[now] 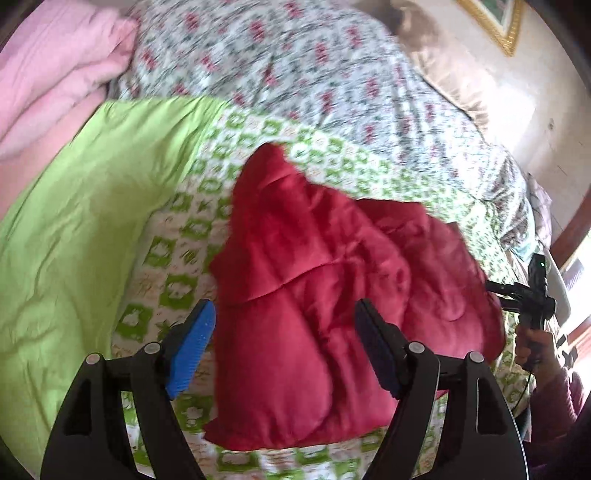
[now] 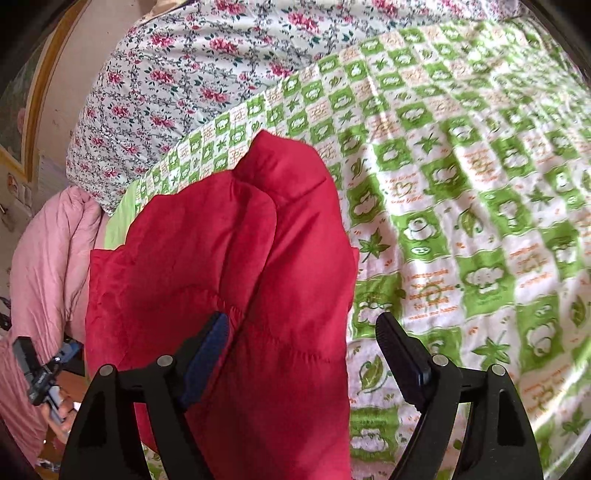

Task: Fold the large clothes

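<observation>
A red padded jacket (image 1: 332, 295) lies folded in a bundle on a bed covered with a green-and-white checked sheet (image 1: 177, 236). My left gripper (image 1: 284, 332) is open above the jacket's near part, its fingers either side of the fabric and holding nothing. In the right wrist view the jacket (image 2: 240, 277) fills the lower left. My right gripper (image 2: 303, 343) is open over the jacket's right edge and holds nothing. The right gripper also shows in the left wrist view (image 1: 532, 295), beside the jacket's right end.
A lime green quilt (image 1: 85, 206) lies left of the jacket. A floral quilt (image 1: 295, 74) is piled behind, a pink quilt (image 1: 55, 70) at the far left. A gold picture frame (image 1: 495, 22) hangs on the wall. The checked sheet (image 2: 480, 184) stretches right.
</observation>
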`<move>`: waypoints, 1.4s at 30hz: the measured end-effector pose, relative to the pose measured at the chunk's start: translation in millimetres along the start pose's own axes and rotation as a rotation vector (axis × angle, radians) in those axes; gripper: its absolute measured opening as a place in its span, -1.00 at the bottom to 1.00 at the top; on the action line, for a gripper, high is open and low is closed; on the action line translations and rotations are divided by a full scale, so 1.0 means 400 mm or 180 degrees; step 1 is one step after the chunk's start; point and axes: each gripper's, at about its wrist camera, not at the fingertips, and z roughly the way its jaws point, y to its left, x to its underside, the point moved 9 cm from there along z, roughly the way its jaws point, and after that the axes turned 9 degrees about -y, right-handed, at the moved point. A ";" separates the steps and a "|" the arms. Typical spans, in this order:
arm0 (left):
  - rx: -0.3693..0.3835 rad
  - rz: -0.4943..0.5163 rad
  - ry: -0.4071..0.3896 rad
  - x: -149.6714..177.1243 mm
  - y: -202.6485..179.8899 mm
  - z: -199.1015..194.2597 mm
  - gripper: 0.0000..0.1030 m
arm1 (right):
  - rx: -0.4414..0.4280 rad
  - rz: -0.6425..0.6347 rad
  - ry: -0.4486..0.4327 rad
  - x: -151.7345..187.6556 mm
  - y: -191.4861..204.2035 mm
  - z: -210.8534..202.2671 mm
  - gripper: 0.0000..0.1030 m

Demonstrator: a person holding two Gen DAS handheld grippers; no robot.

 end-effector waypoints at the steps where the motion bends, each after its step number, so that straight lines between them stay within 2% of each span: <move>1: 0.0039 0.0060 -0.0025 -0.006 -0.025 -0.003 0.50 | 0.0007 0.0002 -0.0025 -0.002 0.000 -0.007 0.62; 8: 0.0227 0.0388 -0.0028 0.002 -0.157 0.005 0.50 | 0.0029 -0.0054 -0.0296 -0.022 0.028 -0.079 0.62; 13: 0.0363 0.0524 0.0110 0.035 -0.238 0.029 0.50 | -0.0065 -0.0217 -0.0407 -0.021 0.098 -0.119 0.62; 24: 0.0455 0.0589 0.0173 0.064 -0.314 0.041 0.50 | -0.0216 -0.0625 -0.0444 0.020 0.256 -0.137 0.62; 31: 0.0353 0.0547 0.0259 0.083 -0.319 0.083 0.50 | -0.0217 -0.0852 -0.0374 0.055 0.327 -0.086 0.62; 35: 0.0168 0.0580 0.0289 0.081 -0.310 0.131 0.50 | -0.0158 -0.0987 -0.0323 0.068 0.365 -0.020 0.62; 37: 0.0080 0.0611 0.0284 0.068 -0.300 0.163 0.50 | -0.0153 -0.1073 -0.0307 0.068 0.384 0.017 0.58; 39: 0.0014 0.0605 0.0320 0.060 -0.285 0.199 0.50 | -0.0087 -0.1147 -0.0292 0.062 0.394 0.054 0.36; 42: -0.0102 0.0586 0.0406 0.056 -0.255 0.262 0.50 | 0.0007 -0.1231 -0.0268 0.047 0.396 0.110 0.34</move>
